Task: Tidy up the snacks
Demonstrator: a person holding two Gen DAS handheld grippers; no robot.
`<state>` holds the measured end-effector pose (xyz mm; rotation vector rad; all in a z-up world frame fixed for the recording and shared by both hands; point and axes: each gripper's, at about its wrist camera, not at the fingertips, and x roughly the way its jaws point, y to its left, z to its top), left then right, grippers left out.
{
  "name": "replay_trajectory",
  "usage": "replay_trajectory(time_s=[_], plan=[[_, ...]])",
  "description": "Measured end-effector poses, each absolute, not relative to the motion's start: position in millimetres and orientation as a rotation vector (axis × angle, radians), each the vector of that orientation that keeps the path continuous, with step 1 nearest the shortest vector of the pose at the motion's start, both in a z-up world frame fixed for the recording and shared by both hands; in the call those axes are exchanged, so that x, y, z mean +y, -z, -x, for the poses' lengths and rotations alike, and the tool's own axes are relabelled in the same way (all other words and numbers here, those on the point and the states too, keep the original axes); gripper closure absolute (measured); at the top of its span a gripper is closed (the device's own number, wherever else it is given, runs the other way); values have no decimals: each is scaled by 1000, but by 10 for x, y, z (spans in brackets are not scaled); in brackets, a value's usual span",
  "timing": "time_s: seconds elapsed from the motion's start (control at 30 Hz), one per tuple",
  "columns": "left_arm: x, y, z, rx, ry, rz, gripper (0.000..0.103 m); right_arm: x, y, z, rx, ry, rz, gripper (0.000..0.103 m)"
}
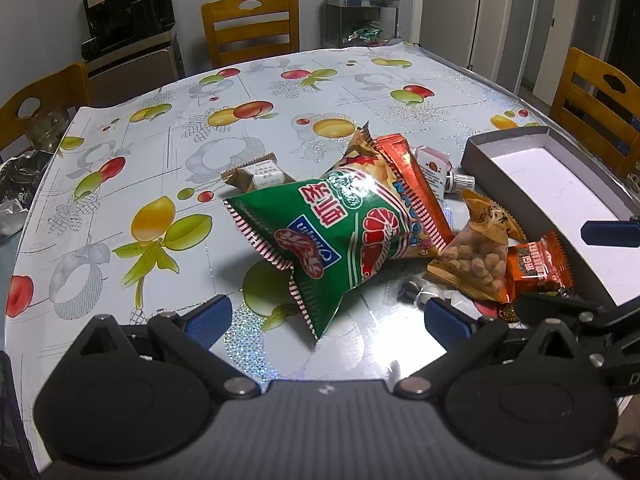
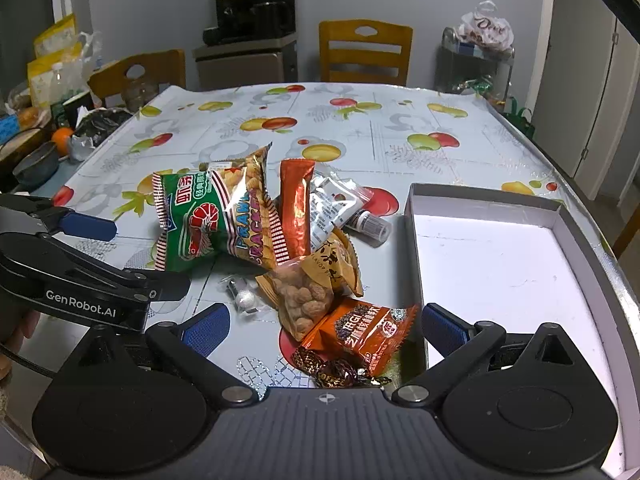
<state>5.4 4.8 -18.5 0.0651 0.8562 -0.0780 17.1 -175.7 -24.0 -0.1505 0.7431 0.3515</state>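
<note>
Left gripper point(image 1: 326, 320), seen from its own wrist camera: both blue-padded fingers point(image 1: 208, 314) spread to full width, tilted downward, nothing between them. Right gripper point(image 2: 322, 326), seen likewise: fingers point(image 2: 444, 328) equally wide apart, tilted downward at a similar pitch, pads free of contact. In the right wrist view the left gripper appears at the left edge, jaws apart, with part of the person's hand point(image 2: 18, 332) behind its body.

Looked down at a slant from each wrist, close over the fruit-print tablecloth point(image 1: 160, 152). Shared the snack pile around the prawn cracker bag point(image 2: 208, 220), the grey box point(image 2: 500, 264), probably the same far chair point(image 1: 252, 24).
</note>
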Motion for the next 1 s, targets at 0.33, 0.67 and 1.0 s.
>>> replay_trajectory(time_s=[0.33, 0.67, 1.0], plan=[[73, 187, -61, 854, 79, -63, 0, -1750, 245, -181, 742, -353, 153, 0], [71, 193, -59, 854, 80, -63, 0, -1744, 247, -188, 745, -354, 152, 0], [72, 195, -60, 855, 81, -63, 0, -1728, 251, -195, 749, -356, 153, 0]])
